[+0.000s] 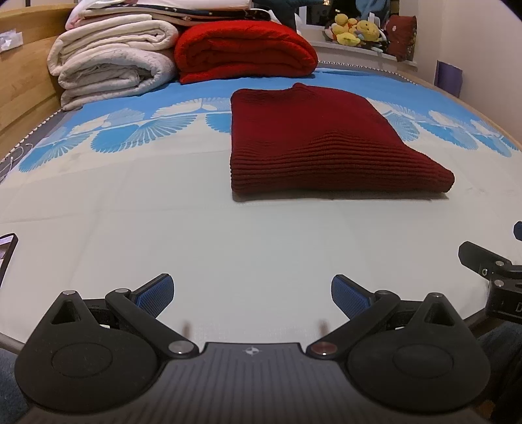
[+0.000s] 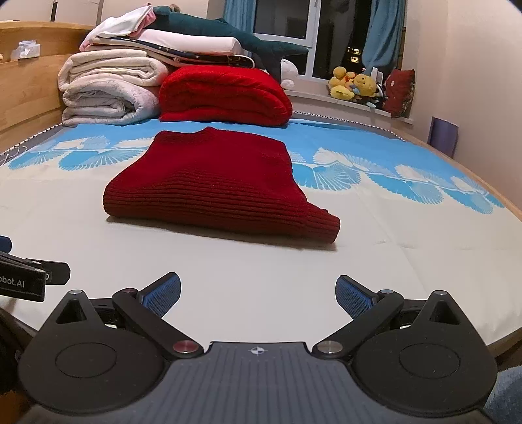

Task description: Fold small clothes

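In the left wrist view, the left gripper (image 1: 252,295) stays low over the pale part of the bed sheet (image 1: 130,212), and its jaws are wide open with nothing between the blue pads (image 1: 156,293). The dark red sweater (image 1: 313,143) lies folded flat on the bed, ahead of the gripper and a little to the right, well apart from it. Behind the sweater, near the wooden headboard (image 1: 23,81), there is a folded bright red blanket (image 1: 244,52) and beside it a pile of white blankets (image 1: 111,62). Yellow plush toys (image 1: 355,31) sit on the windowsill. At the right edge a part of the right gripper (image 1: 489,264) is visible. In the right wrist view, the right gripper (image 2: 257,295) is also low over the sheet (image 2: 391,261), its jaws are wide open and hold nothing. The folded sweater (image 2: 215,182) lies ahead and slightly to the left, not touched by the gripper. The red blanket (image 2: 225,94) and the white blankets (image 2: 107,88) are behind it, with a dark teal plush shark (image 2: 228,32) on top of the pile. The plush toys (image 2: 355,84) are on the windowsill under the blue curtains (image 2: 381,32). A part of the left gripper (image 2: 32,270) shows at the left edge.
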Demonstrator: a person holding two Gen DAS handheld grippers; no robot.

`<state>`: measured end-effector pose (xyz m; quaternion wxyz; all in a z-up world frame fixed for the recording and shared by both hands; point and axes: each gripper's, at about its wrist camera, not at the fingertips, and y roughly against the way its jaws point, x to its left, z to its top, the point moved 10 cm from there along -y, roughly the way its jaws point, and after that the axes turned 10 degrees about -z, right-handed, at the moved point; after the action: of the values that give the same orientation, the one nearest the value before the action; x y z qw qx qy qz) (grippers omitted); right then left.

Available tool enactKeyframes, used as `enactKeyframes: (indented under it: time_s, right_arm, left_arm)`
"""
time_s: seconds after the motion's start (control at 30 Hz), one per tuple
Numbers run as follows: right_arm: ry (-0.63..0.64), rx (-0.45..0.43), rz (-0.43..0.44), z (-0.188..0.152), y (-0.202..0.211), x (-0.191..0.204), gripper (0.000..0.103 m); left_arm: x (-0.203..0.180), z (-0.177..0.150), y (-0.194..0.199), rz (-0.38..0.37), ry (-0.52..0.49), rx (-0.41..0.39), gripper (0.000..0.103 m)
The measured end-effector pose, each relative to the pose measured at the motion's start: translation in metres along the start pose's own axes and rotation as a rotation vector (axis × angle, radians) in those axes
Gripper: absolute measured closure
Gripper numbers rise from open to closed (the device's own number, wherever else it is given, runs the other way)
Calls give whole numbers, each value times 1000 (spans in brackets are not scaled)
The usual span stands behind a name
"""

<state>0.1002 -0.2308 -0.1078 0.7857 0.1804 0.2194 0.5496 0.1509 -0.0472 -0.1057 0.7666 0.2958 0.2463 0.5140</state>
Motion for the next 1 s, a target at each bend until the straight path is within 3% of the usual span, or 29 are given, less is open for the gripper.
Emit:
enactKeyframes:
  time_s: [1.0]
  right_arm:
    - [19, -6, -3, -1, 2, 4, 2]
  left_arm:
    - [-1, -1, -2, 2, -2, 4, 0]
